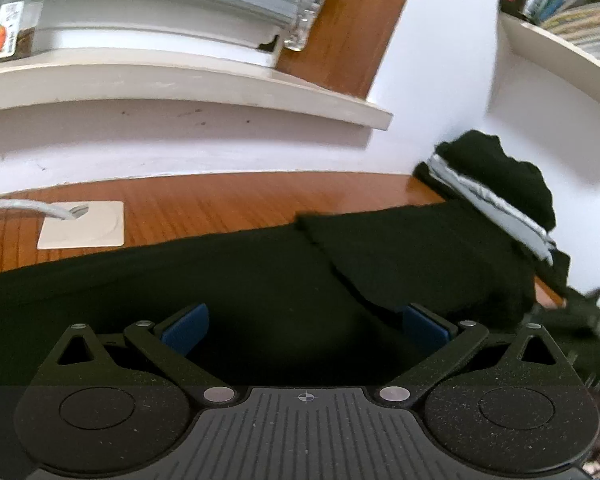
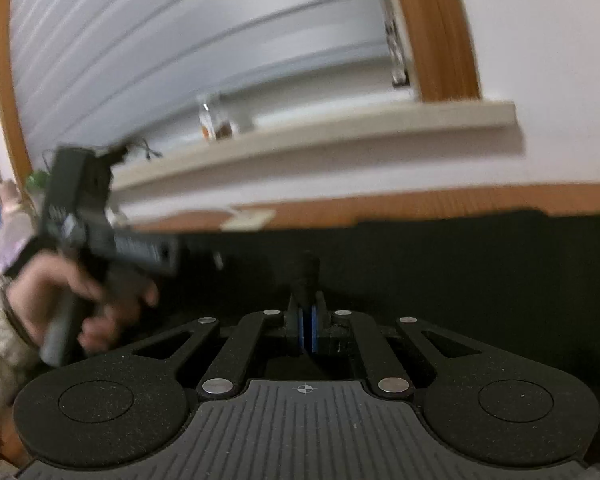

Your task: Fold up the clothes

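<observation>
Right wrist: right gripper (image 2: 306,316) pinching black garment (image 2: 460,272).

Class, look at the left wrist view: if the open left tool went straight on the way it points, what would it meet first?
Most likely the black garment spread on the wooden table: the left tool angles down over it, its blue pads wide apart. Depth is hard to judge.

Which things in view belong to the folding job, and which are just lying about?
Job:
- black garment spread on the wooden table
- folded pile at the wall
- left gripper, open over the cloth
- right gripper, shut on a pinch of black fabric

Lying about:
- bottle on the sill
- white cable plate
- books on the shelf
</observation>
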{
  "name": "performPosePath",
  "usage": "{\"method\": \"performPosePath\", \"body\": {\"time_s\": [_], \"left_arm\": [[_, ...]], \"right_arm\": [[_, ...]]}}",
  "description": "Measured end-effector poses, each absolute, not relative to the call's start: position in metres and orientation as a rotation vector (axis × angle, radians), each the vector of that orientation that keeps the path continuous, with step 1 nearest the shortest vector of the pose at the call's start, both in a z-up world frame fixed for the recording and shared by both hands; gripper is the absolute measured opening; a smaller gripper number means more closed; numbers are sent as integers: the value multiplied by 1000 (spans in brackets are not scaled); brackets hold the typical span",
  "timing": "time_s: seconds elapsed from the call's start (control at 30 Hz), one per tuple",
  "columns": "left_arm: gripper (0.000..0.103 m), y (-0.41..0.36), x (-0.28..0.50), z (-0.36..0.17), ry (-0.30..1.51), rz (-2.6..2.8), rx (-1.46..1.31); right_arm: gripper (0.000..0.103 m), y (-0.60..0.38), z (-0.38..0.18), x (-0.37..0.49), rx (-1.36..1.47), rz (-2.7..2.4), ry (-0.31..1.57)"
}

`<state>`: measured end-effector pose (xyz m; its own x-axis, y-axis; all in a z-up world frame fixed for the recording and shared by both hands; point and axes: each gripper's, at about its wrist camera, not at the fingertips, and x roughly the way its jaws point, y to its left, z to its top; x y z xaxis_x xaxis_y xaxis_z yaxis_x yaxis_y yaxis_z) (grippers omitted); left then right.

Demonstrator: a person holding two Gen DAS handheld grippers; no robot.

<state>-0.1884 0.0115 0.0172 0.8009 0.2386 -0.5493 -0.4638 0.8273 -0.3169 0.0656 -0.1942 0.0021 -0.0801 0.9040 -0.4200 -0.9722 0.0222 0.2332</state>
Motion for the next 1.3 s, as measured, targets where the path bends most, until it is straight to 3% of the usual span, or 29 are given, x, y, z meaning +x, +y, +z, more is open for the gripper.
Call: {"method": "performPosePath", "body": {"time_s": [0.27,0.37,0.6,0.73,0.9,0.93,1.03,1.3], "left_arm": [[97,27,-170,27,468,289,-736],[81,35,-154,27,450,281,-848],[78,35,-120,17,458,256,-1007],[72,36,-104,12,439,263,-1002],[55,55,-96,6,467,295,-960],[47,57,-97,7,472,293,-943],[2,62,-102,12,486,289,-889],[3,45,-186,88,402,320,-661]], "right_arm": [[5,-207,-5,68,-133,1542,515],[5,-206,-2,69,-106,1531,499],[5,-219,9,81,-26,1524,450],[5,-222,12,81,-9,1549,434],[5,-222,17,67,-40,1592,375],[5,-221,19,63,-51,1602,363],[5,-217,23,50,-73,1634,328],[5,-201,50,-9,-88,1795,257]]}}
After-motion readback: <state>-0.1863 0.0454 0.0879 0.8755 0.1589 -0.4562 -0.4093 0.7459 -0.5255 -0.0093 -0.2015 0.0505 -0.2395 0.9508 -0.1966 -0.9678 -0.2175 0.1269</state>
